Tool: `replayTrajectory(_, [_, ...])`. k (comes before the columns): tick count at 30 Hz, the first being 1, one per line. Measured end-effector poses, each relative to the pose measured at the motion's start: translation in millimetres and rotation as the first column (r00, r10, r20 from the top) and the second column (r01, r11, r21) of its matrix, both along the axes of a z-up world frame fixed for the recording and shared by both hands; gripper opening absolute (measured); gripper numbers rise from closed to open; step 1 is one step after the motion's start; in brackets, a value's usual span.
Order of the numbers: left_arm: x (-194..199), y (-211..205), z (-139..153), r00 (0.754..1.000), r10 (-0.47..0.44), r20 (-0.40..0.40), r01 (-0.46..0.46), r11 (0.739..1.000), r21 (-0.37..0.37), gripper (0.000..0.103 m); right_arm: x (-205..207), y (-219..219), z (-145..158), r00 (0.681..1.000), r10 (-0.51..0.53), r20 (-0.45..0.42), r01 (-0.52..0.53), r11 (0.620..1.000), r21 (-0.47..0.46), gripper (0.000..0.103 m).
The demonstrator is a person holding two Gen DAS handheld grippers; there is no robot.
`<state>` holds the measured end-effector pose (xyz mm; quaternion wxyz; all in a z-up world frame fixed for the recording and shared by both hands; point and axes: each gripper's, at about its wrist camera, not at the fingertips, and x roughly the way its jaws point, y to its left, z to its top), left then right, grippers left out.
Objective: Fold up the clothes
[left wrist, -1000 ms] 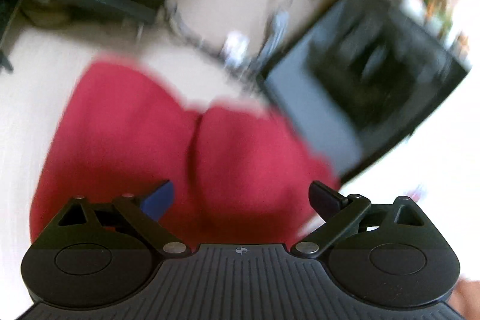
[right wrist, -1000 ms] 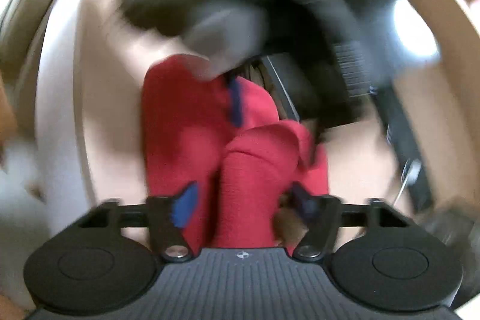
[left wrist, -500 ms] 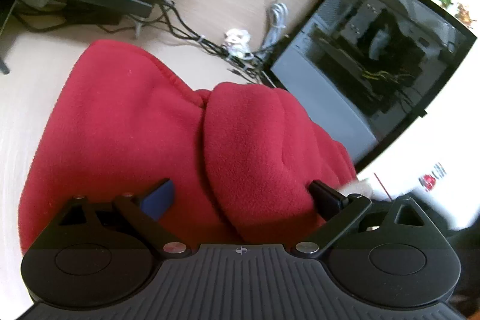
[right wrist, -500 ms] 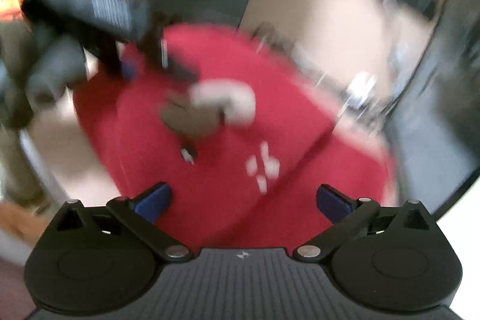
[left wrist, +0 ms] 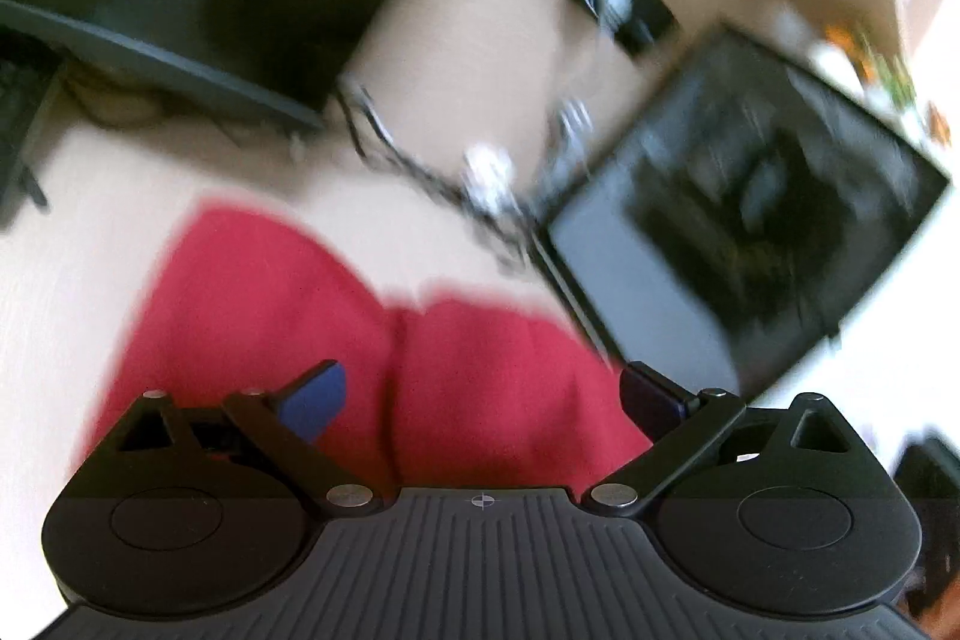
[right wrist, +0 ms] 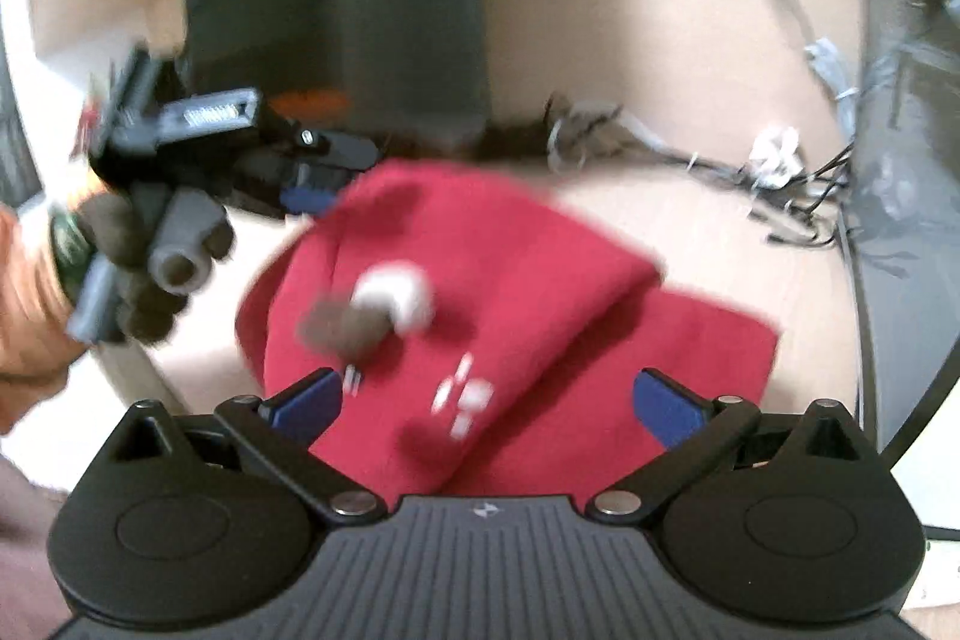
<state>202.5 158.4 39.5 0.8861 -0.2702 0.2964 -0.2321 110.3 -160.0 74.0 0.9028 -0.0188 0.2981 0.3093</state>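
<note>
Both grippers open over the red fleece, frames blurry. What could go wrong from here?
1. Tangled cables lie just past the red fleece; a wide sweep might snag them.
2. The fleece's far corner sits close to the dark glass-sided case, so dragging it that way could bump the case.
3. The left gripper and right gripper are open with nothing held, and the blur suggests fast motion; a grab may miss an edge.

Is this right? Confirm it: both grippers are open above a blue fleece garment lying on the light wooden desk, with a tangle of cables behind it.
One thing is wrong: the garment is red, not blue, as both wrist views show. Only the gripper finger pads are blue. The rest holds: left gripper and right gripper are open above it, the desk is light wood, and cables lie behind.
</note>
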Motion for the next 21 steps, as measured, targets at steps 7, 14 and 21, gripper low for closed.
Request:
replayTrajectory(7, [104.3,24.7,-59.4,0.96,0.064,-0.271,-0.108,0.982,-0.152,0.101,87.3,-5.3,-25.1,0.989,-0.108,-0.099,0.123,0.981,0.153,0.103])
replayTrajectory(14, [95.0,10.9,-42.0,0.967,0.093,-0.237,-0.118,0.989,-0.091,0.101,101.1,-14.5,-54.3,0.965,-0.13,-0.226,0.172,0.969,0.177,0.103])
replayTrajectory(21, [25.6,0.4,7.7,0.978,0.133,-0.161,-0.136,0.991,-0.008,0.101,81.4,-21.5,-16.9,0.99,-0.108,-0.09,0.12,0.983,0.141,0.103])
